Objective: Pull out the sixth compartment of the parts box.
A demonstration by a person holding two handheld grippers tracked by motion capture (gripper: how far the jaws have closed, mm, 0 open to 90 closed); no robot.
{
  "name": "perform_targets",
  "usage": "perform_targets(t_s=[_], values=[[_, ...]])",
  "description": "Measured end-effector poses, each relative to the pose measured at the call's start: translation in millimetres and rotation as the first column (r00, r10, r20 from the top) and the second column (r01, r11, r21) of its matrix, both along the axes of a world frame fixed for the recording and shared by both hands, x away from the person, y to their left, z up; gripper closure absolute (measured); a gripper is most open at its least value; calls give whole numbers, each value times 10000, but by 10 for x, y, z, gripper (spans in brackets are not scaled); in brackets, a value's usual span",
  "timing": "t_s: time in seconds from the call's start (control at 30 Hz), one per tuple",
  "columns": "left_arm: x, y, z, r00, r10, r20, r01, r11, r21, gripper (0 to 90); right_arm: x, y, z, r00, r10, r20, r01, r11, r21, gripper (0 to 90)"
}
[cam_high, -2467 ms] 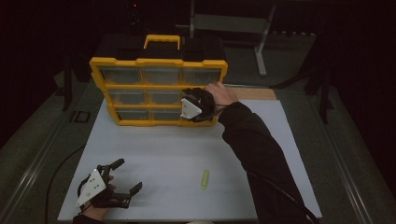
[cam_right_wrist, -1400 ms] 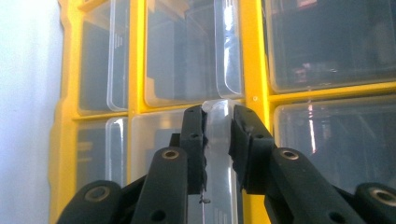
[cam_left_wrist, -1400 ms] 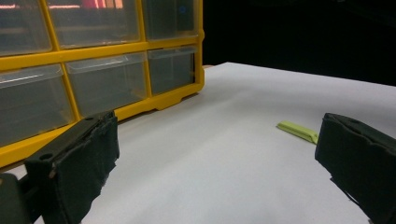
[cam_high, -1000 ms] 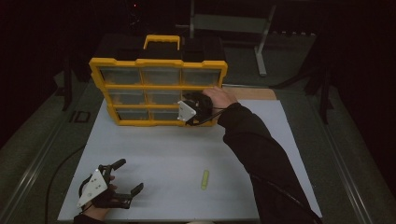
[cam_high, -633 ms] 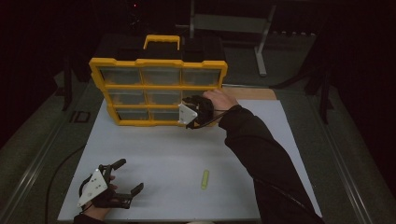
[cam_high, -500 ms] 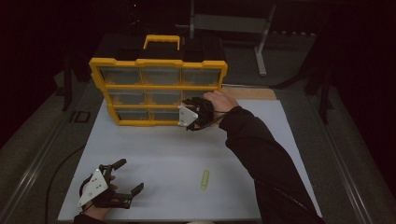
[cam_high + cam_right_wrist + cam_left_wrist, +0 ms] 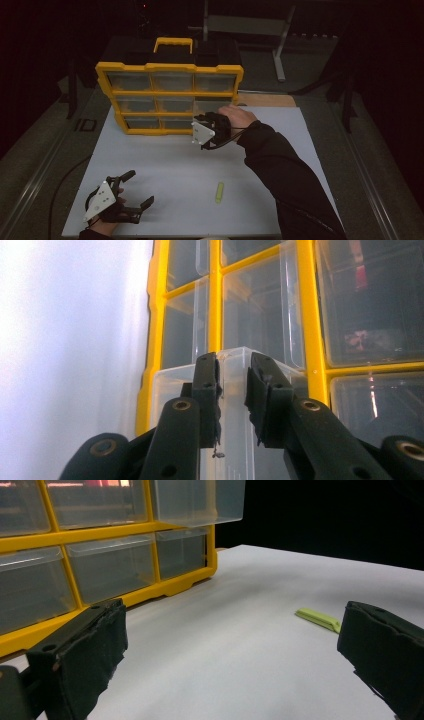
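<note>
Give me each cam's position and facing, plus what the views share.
High view: above the person's side, looking forward and down at the white table; both forearms enter below.
Left gripper view: low, along open jaws toward the green marker.
Right gripper view: rolled, jaws gripping a clear drawer.
Shared: yellow drawer organizer.

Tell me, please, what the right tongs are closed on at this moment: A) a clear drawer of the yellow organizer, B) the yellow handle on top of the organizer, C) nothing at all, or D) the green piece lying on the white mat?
A: in the right gripper view the right tongs pinch the front of a clear drawer pulled partly out of the yellow organizer.
</note>
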State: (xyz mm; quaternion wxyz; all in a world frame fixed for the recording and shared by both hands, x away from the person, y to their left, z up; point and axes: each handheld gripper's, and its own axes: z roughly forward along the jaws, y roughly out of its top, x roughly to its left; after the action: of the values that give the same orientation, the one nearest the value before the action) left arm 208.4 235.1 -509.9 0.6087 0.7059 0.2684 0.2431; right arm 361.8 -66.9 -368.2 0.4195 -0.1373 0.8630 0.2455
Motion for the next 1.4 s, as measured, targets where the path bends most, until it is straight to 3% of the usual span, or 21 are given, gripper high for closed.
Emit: perform_targets(t_s=[0.33,0.6,0.83,0.87,0.93,1.03,1.1,1.27,1.4], values=[[1,0,1,10000,-8,4,8,10000,-12,6,-39,17,-15,9999,123,-66,-122,9998,184,750],[-2,10,3,10000,36,16,-36,10000,-39,6,5,-62,7,9985,208,-503,-186,9988,445,745],[-5,5,3,10000,17,8,-17,10000,-9,6,22,-39,7,9979,261,-591,-238,9989,395,740],[-4,4,3,10000,22,-6,-22,10000,-16,6,25,-38,5,9975,167,-680,-134,9987,487,700],[-2,7,4,10000,19,-35,-19,10000,-27,6,36,-20,-14,9949,72,-1003,-36,9993,361,534],[-2,12,4,10000,22,-40,-22,10000,-31,6,49,12,-26,9850,-327,-1697,400,9984,401,361],[0,14,3,10000,19,-42,-19,10000,-36,6,73,14,-1,9771,-518,-2064,684,9949,744,262],[-2,13,4,10000,17,-39,-17,10000,-30,6,129,-15,88,9634,-886,-2528,1241,9840,1282,153],[-1,12,3,10000,17,-51,-18,10000,-22,6,166,-85,173,9429,-840,-3224,1517,9698,1909,105]])
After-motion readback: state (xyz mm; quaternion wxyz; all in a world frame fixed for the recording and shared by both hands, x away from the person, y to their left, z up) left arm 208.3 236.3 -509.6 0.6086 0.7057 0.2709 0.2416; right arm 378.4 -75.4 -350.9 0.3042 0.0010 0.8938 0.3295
